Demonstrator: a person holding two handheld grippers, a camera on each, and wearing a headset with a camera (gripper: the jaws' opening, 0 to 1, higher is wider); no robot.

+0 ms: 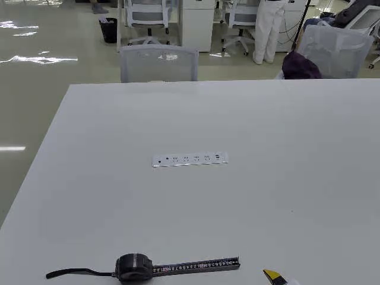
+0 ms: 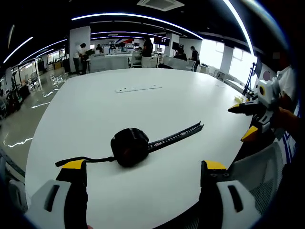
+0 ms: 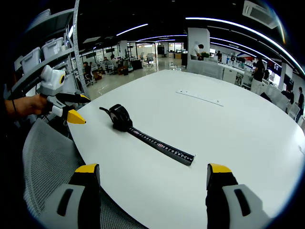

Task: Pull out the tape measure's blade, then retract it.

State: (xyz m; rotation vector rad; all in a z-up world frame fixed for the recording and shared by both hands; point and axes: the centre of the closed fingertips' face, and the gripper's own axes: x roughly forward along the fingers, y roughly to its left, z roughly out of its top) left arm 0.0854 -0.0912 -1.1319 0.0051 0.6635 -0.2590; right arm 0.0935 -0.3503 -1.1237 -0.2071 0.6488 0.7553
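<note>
Our left gripper (image 2: 144,165), fingers spread wide and empty, faces the black tape measure (image 1: 133,267) lying at the near edge of the worktop (image 1: 249,119), blade (image 1: 196,265) drawn out rightward. Our right gripper (image 3: 155,168) likewise gapes, holding nothing.

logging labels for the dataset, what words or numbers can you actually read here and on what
No text here can be read.
blade: pale marks and numbers run along it, too small and blurred to read.
tape measure case: no legible brand or label.
power strip: sockets and small dark marks, no legible lettering.
</note>
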